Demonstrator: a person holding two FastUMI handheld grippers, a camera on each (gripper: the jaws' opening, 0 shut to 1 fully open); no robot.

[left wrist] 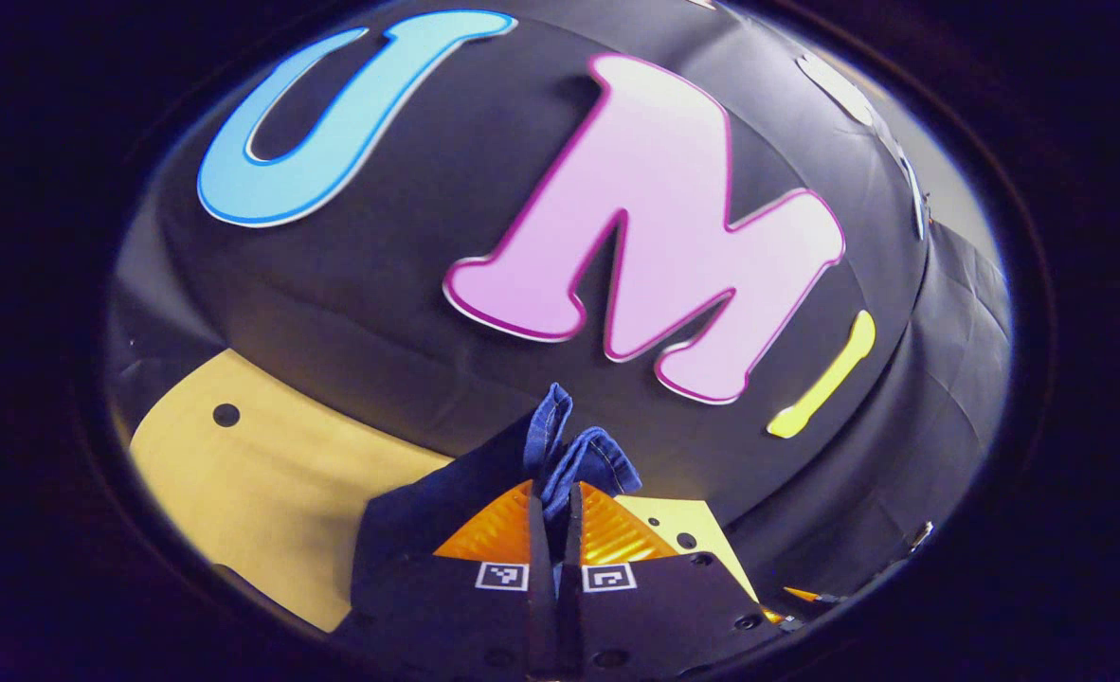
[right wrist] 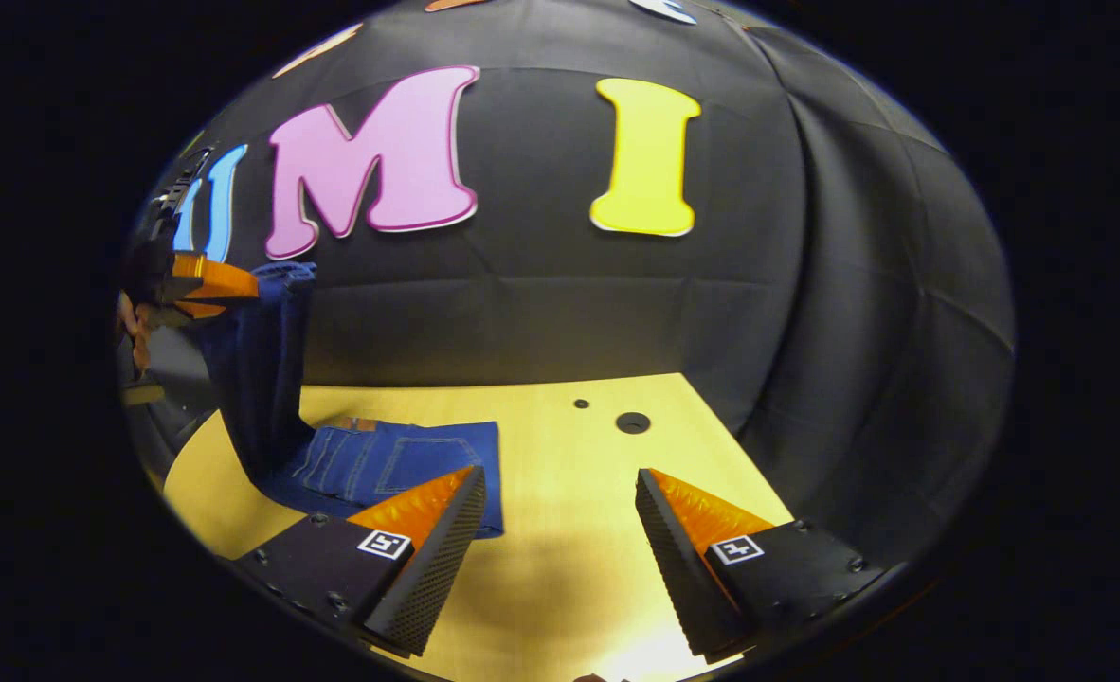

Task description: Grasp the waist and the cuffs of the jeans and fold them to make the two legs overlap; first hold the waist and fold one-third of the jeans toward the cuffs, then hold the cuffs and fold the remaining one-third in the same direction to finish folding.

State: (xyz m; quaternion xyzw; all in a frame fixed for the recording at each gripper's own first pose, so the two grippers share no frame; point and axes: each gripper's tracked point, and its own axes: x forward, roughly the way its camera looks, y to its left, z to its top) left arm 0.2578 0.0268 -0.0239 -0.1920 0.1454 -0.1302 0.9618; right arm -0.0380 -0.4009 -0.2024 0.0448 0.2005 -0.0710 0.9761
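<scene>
1. Denim, dark blue: I count one pair of jeans (right wrist: 370, 464), part of it lying flat on the tabletop (right wrist: 560, 549) and part of it lifted up off the wood.
2. My left gripper (left wrist: 552, 516) has its jaws pressed together on a bunched fold of the jeans (left wrist: 569, 455); the cloth pokes up past the tips and hangs down to the left of the fingers.
3. In the right gripper view that same left gripper (right wrist: 202, 284) shows far off at the left edge, held high above the tabletop, with a strip of denim hanging from it down to the flat part below.
4. A hand (right wrist: 134, 332) shows at the left edge, just behind that gripper.
5. My right gripper (right wrist: 560, 530) has its jaws wide apart, holding nothing, over bare wood.
6. Its left finger (right wrist: 427, 530) lies in front of the near right corner of the flat denim; I cannot tell whether it touches the cloth.
7. Two round holes (right wrist: 632, 422) sit in the tabletop beyond my right gripper, one large and one small, side by side.
8. Black cloth forms the booth wall (right wrist: 560, 294) behind the tabletop.
</scene>
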